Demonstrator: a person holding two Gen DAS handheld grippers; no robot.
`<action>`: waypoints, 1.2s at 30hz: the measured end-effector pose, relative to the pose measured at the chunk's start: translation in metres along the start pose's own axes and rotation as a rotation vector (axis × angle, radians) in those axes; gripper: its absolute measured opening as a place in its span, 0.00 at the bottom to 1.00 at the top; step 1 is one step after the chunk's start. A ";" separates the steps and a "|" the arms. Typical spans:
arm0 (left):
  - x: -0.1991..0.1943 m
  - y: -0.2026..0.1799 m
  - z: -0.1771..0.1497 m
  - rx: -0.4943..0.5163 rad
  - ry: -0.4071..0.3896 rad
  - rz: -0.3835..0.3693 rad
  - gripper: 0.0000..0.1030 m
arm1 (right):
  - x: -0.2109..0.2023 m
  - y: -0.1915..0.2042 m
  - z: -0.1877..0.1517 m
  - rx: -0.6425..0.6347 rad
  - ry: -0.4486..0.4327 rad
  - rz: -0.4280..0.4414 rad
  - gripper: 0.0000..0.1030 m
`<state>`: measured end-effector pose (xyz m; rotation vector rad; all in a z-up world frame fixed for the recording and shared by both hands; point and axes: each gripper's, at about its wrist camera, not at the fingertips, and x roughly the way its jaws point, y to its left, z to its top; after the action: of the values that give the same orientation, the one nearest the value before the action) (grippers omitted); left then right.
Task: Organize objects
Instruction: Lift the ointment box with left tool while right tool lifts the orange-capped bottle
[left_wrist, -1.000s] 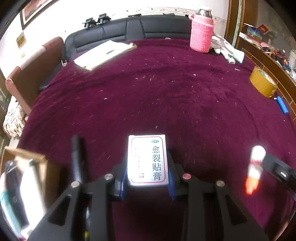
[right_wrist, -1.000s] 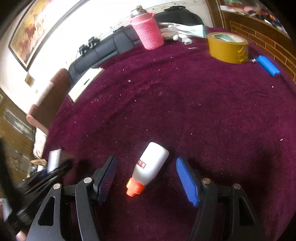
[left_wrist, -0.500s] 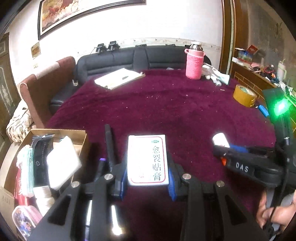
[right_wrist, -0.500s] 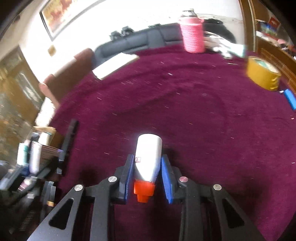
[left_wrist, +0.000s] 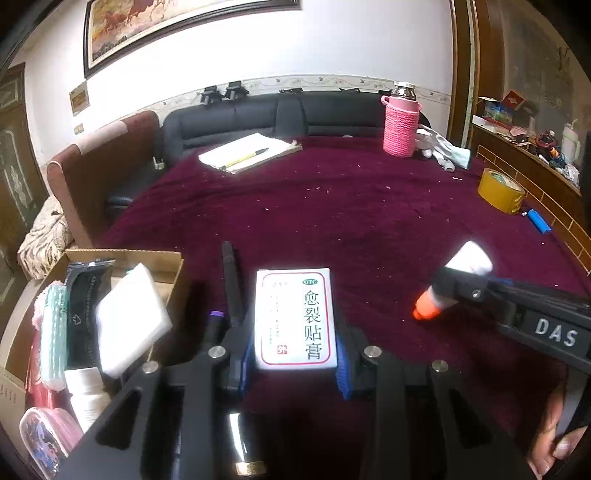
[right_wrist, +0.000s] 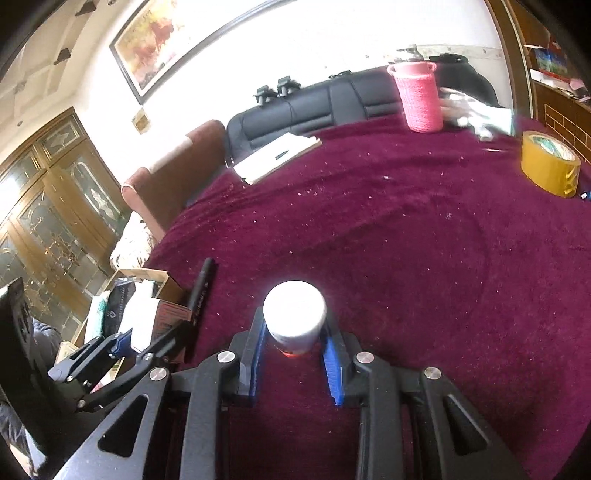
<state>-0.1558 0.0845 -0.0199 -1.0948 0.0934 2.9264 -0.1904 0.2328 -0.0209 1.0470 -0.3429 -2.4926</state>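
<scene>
My left gripper (left_wrist: 293, 363) is shut on a white medicine box (left_wrist: 295, 317) with a red border and Chinese print, held above the maroon cloth near the table's front left. My right gripper (right_wrist: 293, 339) is shut on a white bottle with an orange cap (right_wrist: 294, 320), lifted off the cloth with its base toward the camera. In the left wrist view the bottle (left_wrist: 456, 278) hangs at the right in the right gripper (left_wrist: 461, 286). A cardboard box (left_wrist: 122, 258) with several packed items stands at the left; it also shows in the right wrist view (right_wrist: 162, 286).
A black pen (left_wrist: 231, 273) lies beside the cardboard box. At the far side are a notebook with a pen (left_wrist: 249, 153), a pink-sleeved flask (left_wrist: 400, 125) and white gloves (left_wrist: 441, 149). A yellow tape roll (left_wrist: 500, 190) and a blue cylinder (left_wrist: 539, 221) lie at the right.
My right gripper closed on the bottle and lifted it off the cloth, tipping its base toward the camera. My left gripper rose with the medicine box, bringing the cardboard box into view.
</scene>
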 end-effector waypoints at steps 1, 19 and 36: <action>-0.001 -0.001 0.000 0.003 -0.007 0.006 0.32 | -0.002 0.001 0.000 -0.004 -0.008 -0.004 0.30; -0.018 -0.004 -0.004 0.051 -0.108 0.110 0.32 | -0.010 0.013 0.000 -0.045 -0.051 0.013 0.30; -0.021 -0.004 -0.005 0.062 -0.124 0.129 0.32 | -0.014 0.017 -0.001 -0.056 -0.066 0.026 0.30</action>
<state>-0.1363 0.0879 -0.0103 -0.9296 0.2597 3.0730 -0.1761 0.2242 -0.0070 0.9350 -0.3024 -2.5030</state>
